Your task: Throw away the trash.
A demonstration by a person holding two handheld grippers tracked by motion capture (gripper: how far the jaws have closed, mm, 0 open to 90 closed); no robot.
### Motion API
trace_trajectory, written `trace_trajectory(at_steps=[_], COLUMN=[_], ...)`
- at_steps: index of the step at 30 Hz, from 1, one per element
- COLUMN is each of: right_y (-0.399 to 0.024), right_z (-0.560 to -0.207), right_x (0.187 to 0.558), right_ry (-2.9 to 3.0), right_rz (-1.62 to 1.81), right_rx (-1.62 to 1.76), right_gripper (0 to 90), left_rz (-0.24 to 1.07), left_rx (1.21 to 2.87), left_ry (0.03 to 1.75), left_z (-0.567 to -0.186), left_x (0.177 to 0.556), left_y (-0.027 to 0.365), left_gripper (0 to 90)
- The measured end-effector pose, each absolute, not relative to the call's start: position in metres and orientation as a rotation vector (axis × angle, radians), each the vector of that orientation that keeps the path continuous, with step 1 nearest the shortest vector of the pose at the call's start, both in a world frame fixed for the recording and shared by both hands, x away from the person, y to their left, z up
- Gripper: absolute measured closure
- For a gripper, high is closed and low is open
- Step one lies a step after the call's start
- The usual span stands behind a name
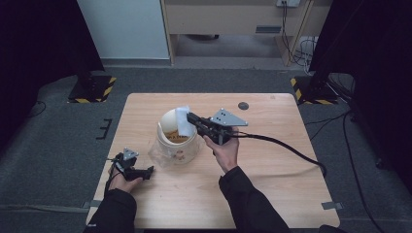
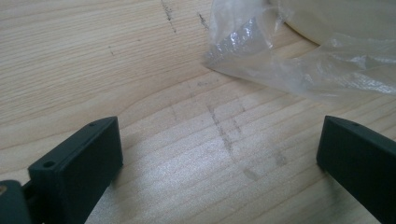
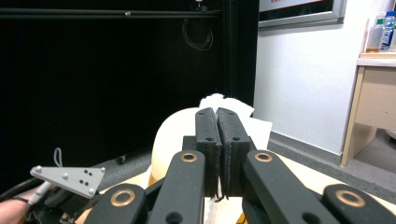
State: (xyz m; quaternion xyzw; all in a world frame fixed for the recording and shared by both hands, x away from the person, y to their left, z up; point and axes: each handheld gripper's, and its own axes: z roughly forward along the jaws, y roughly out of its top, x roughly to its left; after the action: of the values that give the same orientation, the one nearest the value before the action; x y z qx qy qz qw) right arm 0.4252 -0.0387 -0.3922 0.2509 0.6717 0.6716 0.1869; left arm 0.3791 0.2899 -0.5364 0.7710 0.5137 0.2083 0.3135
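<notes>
Right claw [image 1: 190,117], clamped on a white sheet [image 1: 183,121], hangs directly above the bucket [image 1: 177,141]; left claw [image 1: 147,171] (jaws apart) rests near-left on the counter [image 1: 272,160].

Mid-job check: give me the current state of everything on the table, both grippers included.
Left gripper: open, low at the table, nothing between its jaws.
Right gripper: shut on the white paper, held over the cup.
White paper: pinched, hanging into the cup's mouth.
Paper cup: upright, open-topped, partly peeled lid standing up at its far rim.
Plastic wrap: crumpled, loose beside the cup's base.
</notes>
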Motion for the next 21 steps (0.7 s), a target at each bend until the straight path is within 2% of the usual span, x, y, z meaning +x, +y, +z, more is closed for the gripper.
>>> trace_trajectory(at_steps=[21], right_y=[-0.023], right_z=[-0.424], right_x=[0.423], right_ry=[1.992], right_rz=[1.753], right_rx=[0.647], right_gripper=[88.3], left_rz=[0.549], left_rx=[2.033], left_ry=[1.354], left_z=[-0.536], left_x=[0.379], left_y=[0.29], left_gripper=[0.0])
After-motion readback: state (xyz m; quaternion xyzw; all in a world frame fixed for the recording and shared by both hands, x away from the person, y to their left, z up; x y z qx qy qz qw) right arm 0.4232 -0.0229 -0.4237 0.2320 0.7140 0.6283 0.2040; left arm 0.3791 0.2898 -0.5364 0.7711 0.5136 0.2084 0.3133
